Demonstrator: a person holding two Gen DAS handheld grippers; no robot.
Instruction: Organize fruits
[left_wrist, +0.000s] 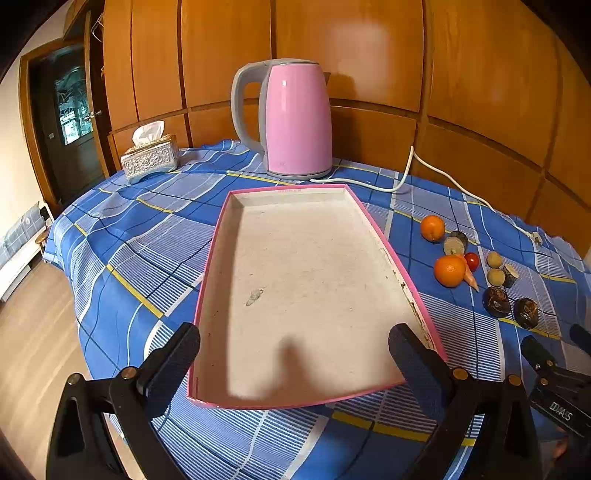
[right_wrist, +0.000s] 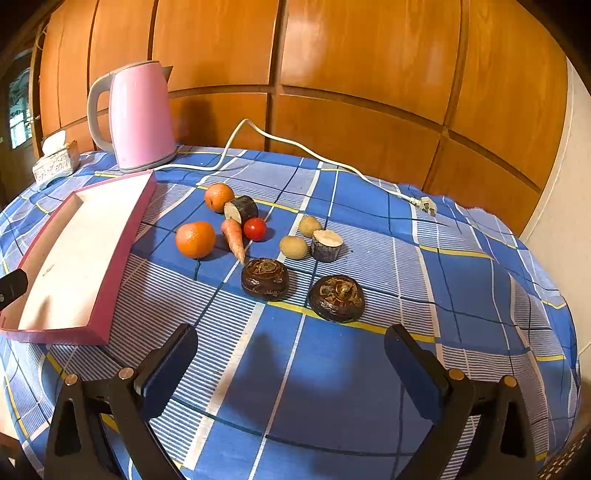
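Left gripper (left_wrist: 293, 354) wide apart and holding nothing, hanging over the near end of the pink tray (left_wrist: 218, 236), whose white inside has no fruit in it. Right gripper (right_wrist: 291, 356) also wide apart and holding nothing, above the blue checked tablecloth (right_wrist: 461, 229), near two dark brown round fruits (right_wrist: 265, 278) (right_wrist: 336, 298). Behind them, all loose on the cloth to the right of the tray: two oranges (right_wrist: 195, 239) (right_wrist: 219, 197), a carrot (right_wrist: 233, 236) with its tip toward the nearer brown fruit, a small red tomato (right_wrist: 255, 228) just beside the carrot, two small yellowish round fruits (right_wrist: 293, 247) (right_wrist: 309, 225), and two short dark cut pieces with pale ends (right_wrist: 241, 209) (right_wrist: 326, 244). At the far side of the table a pink kettle (left_wrist: 295, 118) with white cord (right_wrist: 295, 147), and a tissue box (left_wrist: 149, 157) more to the left
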